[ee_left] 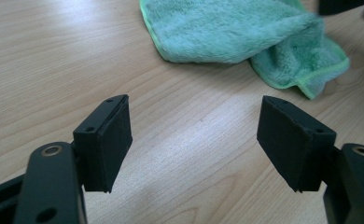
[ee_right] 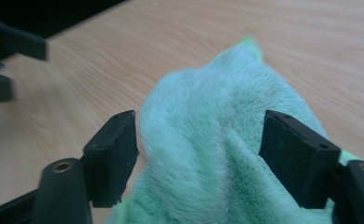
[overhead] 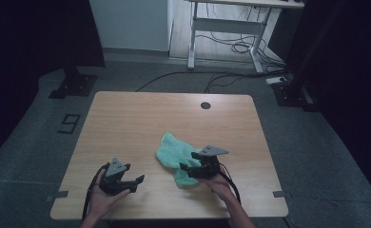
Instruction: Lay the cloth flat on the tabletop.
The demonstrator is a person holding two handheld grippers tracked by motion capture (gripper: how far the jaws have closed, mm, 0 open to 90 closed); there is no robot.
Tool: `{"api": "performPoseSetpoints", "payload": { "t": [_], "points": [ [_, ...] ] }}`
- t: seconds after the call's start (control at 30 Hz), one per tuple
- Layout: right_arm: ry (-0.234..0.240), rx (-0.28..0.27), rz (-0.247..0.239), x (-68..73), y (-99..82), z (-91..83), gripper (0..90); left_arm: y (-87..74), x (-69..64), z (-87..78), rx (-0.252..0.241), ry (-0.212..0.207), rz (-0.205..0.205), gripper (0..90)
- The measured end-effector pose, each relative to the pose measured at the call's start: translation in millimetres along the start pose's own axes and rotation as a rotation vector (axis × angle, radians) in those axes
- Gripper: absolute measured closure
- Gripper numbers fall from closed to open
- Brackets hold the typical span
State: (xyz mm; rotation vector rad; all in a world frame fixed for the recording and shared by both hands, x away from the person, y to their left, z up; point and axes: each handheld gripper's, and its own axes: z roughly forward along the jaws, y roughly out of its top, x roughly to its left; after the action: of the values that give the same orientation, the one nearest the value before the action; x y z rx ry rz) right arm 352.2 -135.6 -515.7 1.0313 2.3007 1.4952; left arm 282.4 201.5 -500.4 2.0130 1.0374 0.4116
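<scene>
A taped mark (overhead: 68, 123) on the floor left of your wooden surface (overhead: 126, 123) looks like a 9. Your right gripper (ee_right: 199, 156) has its jaws apart, astride the rumpled green cloth (ee_right: 208, 154), whose length runs away from them. Your left gripper (ee_left: 194, 140) is spread open over bare wood, the cloth lying beyond it.

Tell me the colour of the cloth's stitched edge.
The fluffy mint-green cloth has a brighter lime-green stitched edge, clearest in the left gripper view.
</scene>
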Motion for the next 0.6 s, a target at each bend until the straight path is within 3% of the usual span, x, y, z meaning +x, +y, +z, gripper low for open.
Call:
{"api": "performPoseSetpoints", "payload": {
  "t": [0.1, 0.27, 0.43, 0.6],
  "points": [
    [-0.008, -0.039, 0.014, -4.4, 1.7, -17.6, 25.2, -0.1, -0.3, 0.8, 0.001, -0.001, 0.0, 26.3],
    [-0.105, -0.023, 0.044, -21.4, -3.9, -34.0, 25.8, 0.3, -2.7, 2.1, 0.005, -0.001, 0.007, 26.3],
    [-0.216, 0.04, 0.084, -44.0, -16.7, -31.6, 28.4, 0.8, -2.5, 6.4, 0.013, 0.001, 0.008, 26.4],
    [-0.262, 0.092, 0.095, -58.6, -21.7, -19.9, 30.5, 2.5, -1.2, 9.6, 0.015, 0.008, 0.007, 26.8]
  ]
}}
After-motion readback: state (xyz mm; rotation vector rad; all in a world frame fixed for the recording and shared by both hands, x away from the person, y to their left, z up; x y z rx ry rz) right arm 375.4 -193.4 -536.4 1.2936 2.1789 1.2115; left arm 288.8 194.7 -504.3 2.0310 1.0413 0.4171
